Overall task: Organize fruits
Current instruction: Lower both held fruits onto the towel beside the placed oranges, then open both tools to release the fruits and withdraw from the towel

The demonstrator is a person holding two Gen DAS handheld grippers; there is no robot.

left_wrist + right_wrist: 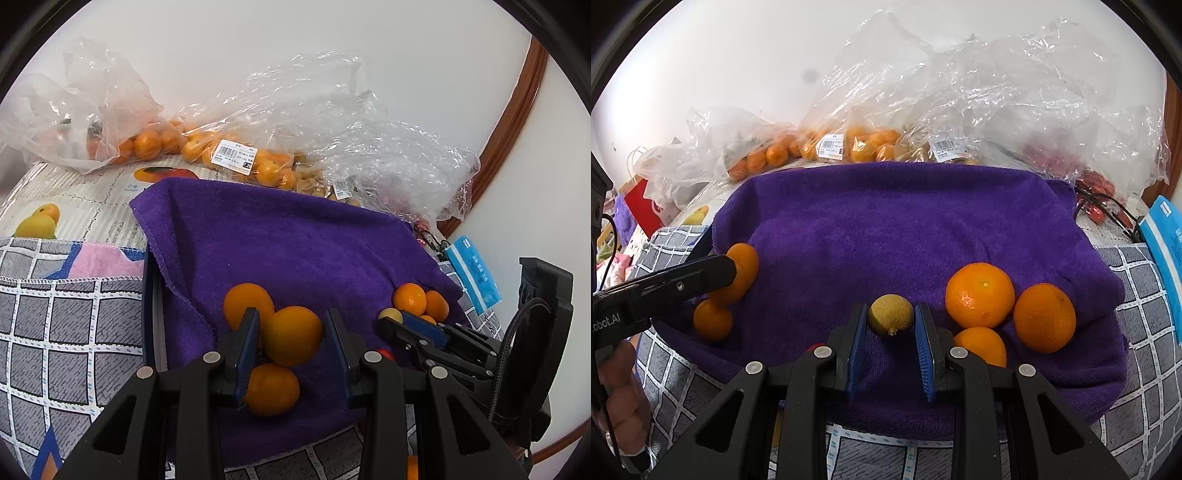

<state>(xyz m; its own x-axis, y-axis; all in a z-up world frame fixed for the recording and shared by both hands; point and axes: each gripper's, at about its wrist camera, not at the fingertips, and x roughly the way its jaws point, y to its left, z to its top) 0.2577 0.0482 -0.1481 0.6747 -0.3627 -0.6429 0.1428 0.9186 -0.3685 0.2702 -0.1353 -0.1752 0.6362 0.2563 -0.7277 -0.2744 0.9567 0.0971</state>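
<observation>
A purple towel [295,243] [886,221] lies over a tray. On its left side sit three oranges; my left gripper [291,325] is open around the middle orange [293,336], with one orange [243,301] behind and one [271,389] below. My right gripper [891,321] is open with a small yellow-green lemon [891,315] between its fingertips; the lemon rests on the towel. Three oranges [979,294] [1044,317] [982,345] lie just right of it. The left gripper's arm [665,288] shows in the right wrist view over the left oranges [713,319].
Clear plastic bags of tangerines [236,155] [857,144] and other fruit [406,170] lie behind the towel against a white wall. A grey checked cloth [55,332] covers the table. A blue packet [474,273] [1167,243] lies at the right.
</observation>
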